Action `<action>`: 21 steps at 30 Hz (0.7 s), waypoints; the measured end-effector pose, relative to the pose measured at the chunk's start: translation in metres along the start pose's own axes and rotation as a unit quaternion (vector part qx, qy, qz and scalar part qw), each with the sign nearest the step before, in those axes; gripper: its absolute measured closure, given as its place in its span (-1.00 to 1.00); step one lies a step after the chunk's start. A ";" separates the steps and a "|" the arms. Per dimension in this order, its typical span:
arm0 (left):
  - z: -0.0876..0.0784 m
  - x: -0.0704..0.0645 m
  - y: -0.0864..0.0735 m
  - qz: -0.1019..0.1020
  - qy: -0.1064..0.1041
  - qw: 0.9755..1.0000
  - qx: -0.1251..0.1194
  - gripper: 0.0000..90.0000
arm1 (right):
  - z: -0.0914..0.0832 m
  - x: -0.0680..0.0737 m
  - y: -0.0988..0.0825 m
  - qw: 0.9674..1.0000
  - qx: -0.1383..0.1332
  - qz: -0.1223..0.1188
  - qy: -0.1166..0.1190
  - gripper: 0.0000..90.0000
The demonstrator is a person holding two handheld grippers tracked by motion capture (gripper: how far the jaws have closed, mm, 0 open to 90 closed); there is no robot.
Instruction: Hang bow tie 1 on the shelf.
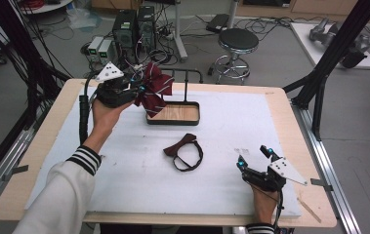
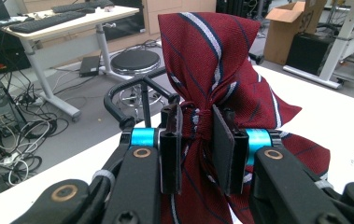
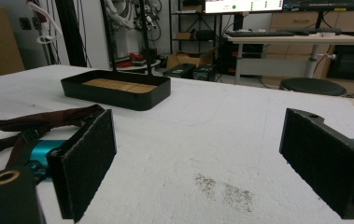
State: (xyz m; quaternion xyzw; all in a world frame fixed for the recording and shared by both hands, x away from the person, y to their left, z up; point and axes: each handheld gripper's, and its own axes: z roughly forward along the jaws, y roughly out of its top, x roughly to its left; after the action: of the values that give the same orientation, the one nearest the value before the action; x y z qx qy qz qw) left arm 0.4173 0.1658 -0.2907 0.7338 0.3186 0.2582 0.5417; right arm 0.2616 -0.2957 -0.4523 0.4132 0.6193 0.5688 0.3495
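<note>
Left gripper pinching striped bow tie above tray edge — right gripper jaws spread, empty, near mat's front edge; second tie mid-mat.

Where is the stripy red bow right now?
The bow is held up in the left gripper, at the table's far left, just above the black tray.

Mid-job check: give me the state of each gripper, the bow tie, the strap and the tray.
left gripper: shut on the bow tie's knot, raised
bow tie: held off the table
right gripper: open, nothing between its jaws
strap: loose on the table, looped
tray: upright, nothing inside
</note>
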 end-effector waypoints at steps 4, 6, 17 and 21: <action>0.004 0.003 0.001 -0.004 0.005 1.000 -0.001 0.64 | 0.000 -0.001 0.000 1.000 -0.002 -0.001 0.000 -0.78; 0.005 0.004 0.003 -0.003 0.008 1.000 0.000 0.64 | 0.000 -0.001 0.000 1.000 -0.003 0.000 0.001 -0.78; 0.011 0.010 0.015 -0.009 0.013 1.000 -0.011 0.64 | 0.000 -0.001 0.000 1.000 -0.001 0.002 0.002 -0.78; 0.014 0.012 0.017 -0.012 0.018 1.000 -0.007 0.64 | 0.000 -0.001 0.000 1.000 -0.001 0.006 0.001 -0.78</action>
State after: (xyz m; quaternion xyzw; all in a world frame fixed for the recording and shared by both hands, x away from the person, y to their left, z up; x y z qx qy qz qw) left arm 0.4386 0.1628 -0.2782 0.7211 0.3353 0.2672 0.5442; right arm 0.2618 -0.2967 -0.4523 0.4156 0.6165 0.5722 0.3460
